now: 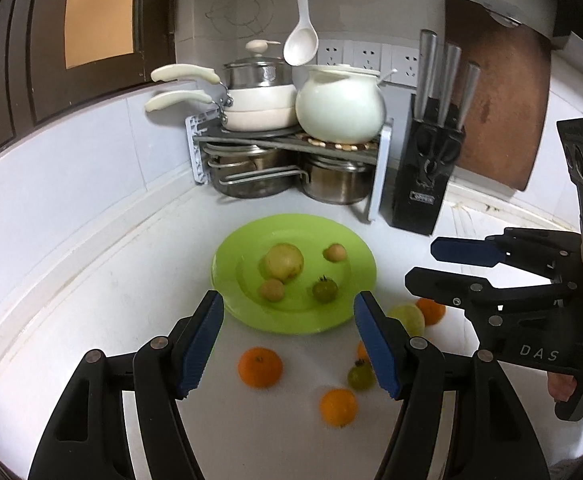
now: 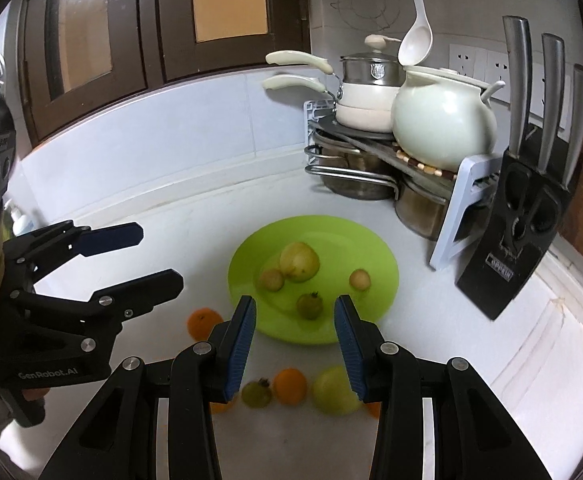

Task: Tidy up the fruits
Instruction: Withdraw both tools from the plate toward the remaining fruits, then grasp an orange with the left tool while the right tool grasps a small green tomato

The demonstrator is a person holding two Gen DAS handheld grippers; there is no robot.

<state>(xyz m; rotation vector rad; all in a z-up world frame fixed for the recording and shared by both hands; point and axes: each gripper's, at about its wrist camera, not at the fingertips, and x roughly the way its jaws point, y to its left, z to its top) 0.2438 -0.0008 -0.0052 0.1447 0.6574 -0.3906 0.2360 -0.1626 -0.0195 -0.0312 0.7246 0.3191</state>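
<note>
Fruit on white counter [image 1: 91,300]: green plate [image 1: 227,256] holds one large yellow-green fruit [image 1: 283,261], two small tan fruits [image 1: 271,290] and a green tomato [image 1: 325,289]; loose on the counter in front of the plate lie three oranges [image 1: 260,367], a second green tomato [image 1: 360,376] and a pale yellow-green fruit [image 1: 407,317], with another orange [image 1: 431,310] touching it. Left gripper [image 1: 287,344] and right gripper [image 2: 295,346] both hover above the loose fruit, jaws parted, grasping nothing. Pot rack [image 1: 291,148] and knife block [image 1: 423,184] stand behind the plate.
</note>
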